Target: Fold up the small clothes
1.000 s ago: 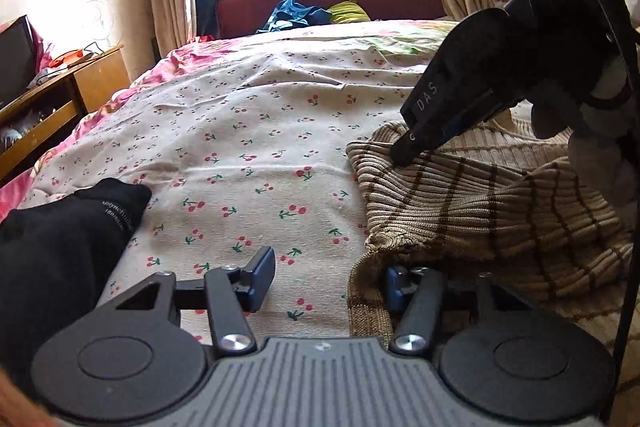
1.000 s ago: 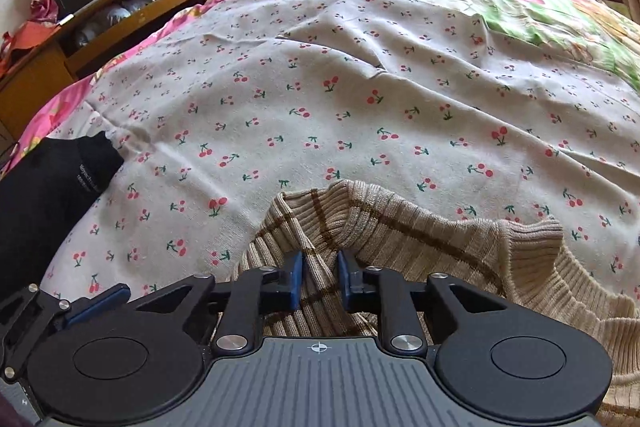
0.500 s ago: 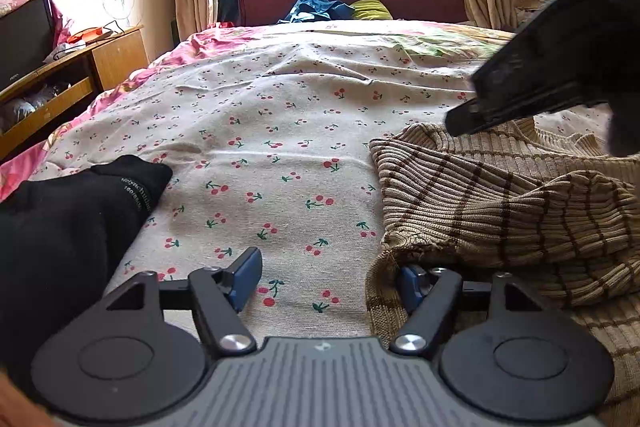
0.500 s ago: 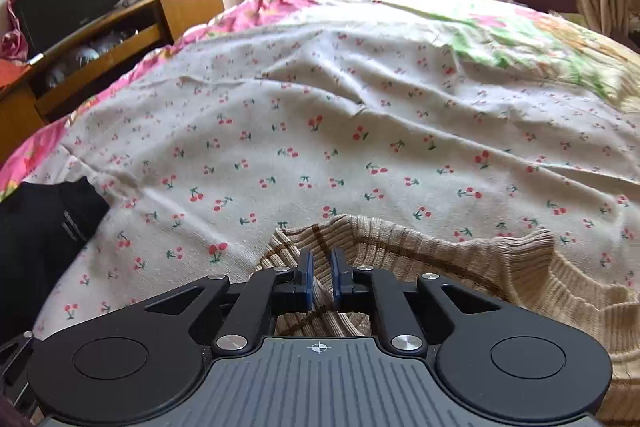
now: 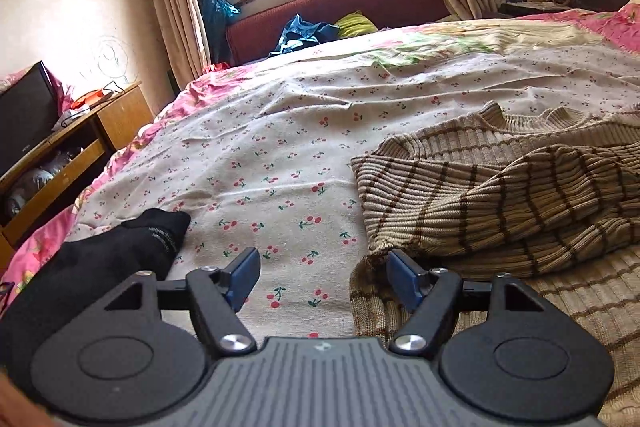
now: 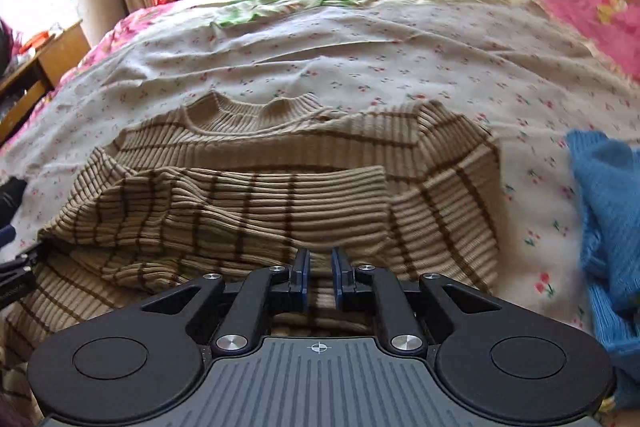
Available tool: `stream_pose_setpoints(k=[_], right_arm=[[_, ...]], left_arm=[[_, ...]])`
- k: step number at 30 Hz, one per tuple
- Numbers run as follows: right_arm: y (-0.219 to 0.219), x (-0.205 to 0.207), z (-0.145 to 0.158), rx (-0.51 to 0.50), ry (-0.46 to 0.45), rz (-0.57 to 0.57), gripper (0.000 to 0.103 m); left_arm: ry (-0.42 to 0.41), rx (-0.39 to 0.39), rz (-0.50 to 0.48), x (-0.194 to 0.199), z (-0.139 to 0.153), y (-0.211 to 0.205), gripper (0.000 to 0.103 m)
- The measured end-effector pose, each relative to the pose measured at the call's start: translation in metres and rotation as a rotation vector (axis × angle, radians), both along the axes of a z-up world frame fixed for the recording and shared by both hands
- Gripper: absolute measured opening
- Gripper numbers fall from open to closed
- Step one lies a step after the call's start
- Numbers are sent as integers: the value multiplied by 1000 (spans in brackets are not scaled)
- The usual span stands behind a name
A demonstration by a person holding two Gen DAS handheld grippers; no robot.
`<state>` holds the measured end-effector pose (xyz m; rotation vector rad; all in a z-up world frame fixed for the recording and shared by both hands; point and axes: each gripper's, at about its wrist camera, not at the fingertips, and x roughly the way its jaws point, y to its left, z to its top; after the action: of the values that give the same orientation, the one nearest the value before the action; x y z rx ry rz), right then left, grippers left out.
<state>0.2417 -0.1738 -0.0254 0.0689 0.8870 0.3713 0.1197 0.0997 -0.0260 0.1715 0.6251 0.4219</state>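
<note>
A beige ribbed sweater with brown stripes (image 5: 500, 187) lies on the cherry-print bedspread (image 5: 280, 155), its collar at the far side and one sleeve folded across its body (image 6: 240, 195). My left gripper (image 5: 322, 277) is open wide over the bare spread at the sweater's left edge; its right finger (image 5: 402, 277) sits against the fabric's edge. My right gripper (image 6: 320, 277) hovers low over the sweater's near middle. Its jaws stand a narrow gap apart and are opening, with nothing pinched between them.
A black garment (image 5: 100, 267) lies left of the left gripper, near the bed's edge. A blue knit garment (image 6: 608, 211) lies right of the sweater. A wooden TV stand (image 5: 72, 155) is off the bed to the left, a dark red sofa (image 5: 340, 11) beyond it.
My right gripper let go of the sleeve corner it pinched, swung right across the sweater and left the left wrist view. The left jaws spread wider and the left hand drew back slightly.
</note>
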Motion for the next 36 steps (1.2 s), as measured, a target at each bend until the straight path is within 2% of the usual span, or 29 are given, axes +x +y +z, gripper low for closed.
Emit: stream_pose_setpoints(k=[4,7,10,12,14,15,17,20,23,25,27,29,34,36], right_arm=[[-8,-8,8,19,-51,7,15],[8,-9,10,27,-74,68,16],[30,-9,9,32,-79,119,21],[44,-9,8,29,-87,149,21],[54,-3,4,14,-85,158,21],[56,2,-2,-2,-70,144,22],[57,12,-15,-32,-19,122,22],[58,4,-9,-56,-34,151,22],[52,-4,2,-31,-43,183,23],[45,-5,7,-18,-33,157,24],[38,-9,9,0,-49,161,24],[36,-14,10,-32,-76,174,24],[56,-15,6,-92,-101,350,25],[70,-15,6,-126,-139,425,31]], left_arm=[[-24,33,-12,1,7,-3,83],[-46,32,-63,14,9,-7,83],[-39,67,-99,29,2,-12,83],[7,44,-75,38,-7,-5,84],[114,15,-40,46,-24,9,85],[120,-8,-43,42,-28,16,86],[102,-22,-52,34,-28,20,89],[68,-16,-61,32,-16,16,89],[15,-27,-96,34,3,9,89],[-8,-29,-124,37,11,4,89],[-15,-26,-157,39,13,-2,89],[5,-27,-196,41,9,-6,89],[66,-51,-249,41,-3,-13,89],[73,-41,-248,40,-5,-14,89]])
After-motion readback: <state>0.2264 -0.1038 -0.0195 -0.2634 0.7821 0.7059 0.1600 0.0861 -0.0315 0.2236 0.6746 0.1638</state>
